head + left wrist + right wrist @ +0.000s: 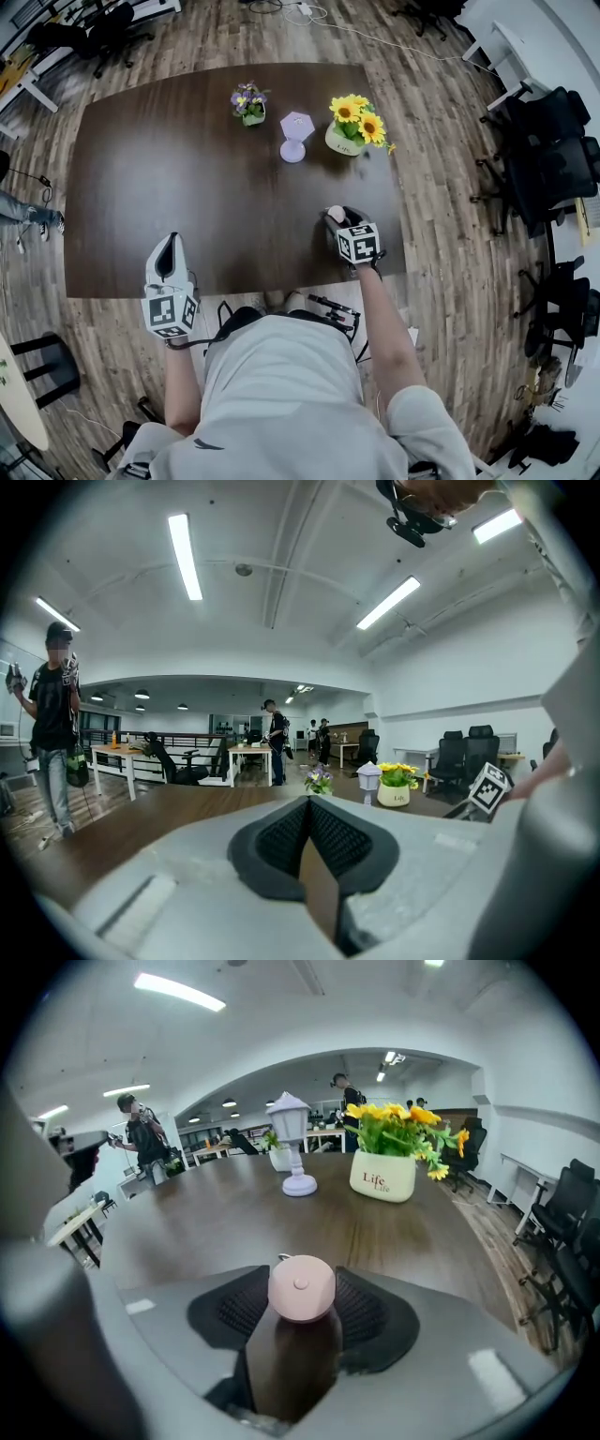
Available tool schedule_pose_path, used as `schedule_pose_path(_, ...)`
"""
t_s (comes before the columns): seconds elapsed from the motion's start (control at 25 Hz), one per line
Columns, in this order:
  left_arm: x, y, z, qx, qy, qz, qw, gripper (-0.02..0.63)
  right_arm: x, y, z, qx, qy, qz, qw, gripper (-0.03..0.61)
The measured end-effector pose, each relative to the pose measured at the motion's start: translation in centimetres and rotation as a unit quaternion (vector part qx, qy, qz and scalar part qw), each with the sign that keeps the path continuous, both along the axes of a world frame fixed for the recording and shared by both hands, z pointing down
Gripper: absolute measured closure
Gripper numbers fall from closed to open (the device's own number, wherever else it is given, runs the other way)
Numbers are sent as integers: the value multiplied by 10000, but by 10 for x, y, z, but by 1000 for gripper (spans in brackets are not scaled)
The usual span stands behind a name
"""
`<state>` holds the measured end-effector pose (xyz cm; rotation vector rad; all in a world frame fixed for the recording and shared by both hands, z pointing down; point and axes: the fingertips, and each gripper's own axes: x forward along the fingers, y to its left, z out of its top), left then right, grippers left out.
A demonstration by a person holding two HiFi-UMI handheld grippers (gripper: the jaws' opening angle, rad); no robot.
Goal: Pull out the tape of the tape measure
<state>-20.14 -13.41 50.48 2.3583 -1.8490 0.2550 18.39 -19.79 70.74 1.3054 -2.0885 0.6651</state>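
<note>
Both forearms are reaching forward and down, with the left tongs [168, 246] closed tight on nothing and hovering at the surface's [187, 169] near edge, while the right tongs [343, 219] are pinching the pink tape measure [302, 1287] by the near right corner.

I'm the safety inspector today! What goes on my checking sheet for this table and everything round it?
Surface: dark wooden table, no spills seen.
Job's things: pink tape measure, round, between the right gripper's pads; no tape seen pulled out.
Clutter: purple flower pot, lilac lantern and sunflower pot at the far side.
Grippers: right gripper closed on the pink tape measure; left gripper shut, nothing in it.
Cables: white cable on the floor beyond the table.
Surroundings: wooden floor, office chairs, person standing.
</note>
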Motion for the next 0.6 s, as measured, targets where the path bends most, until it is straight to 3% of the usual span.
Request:
schedule_pose_path(0.36,31,-3,1,4,189,383,9991,607,-41,17,-116,1111,-558,-580,9905,359)
schedule_pose_path(0.6,101,-11,0,49,319,1342,9904,607,-76,38,-166,1371,-847,-1029,9816,357)
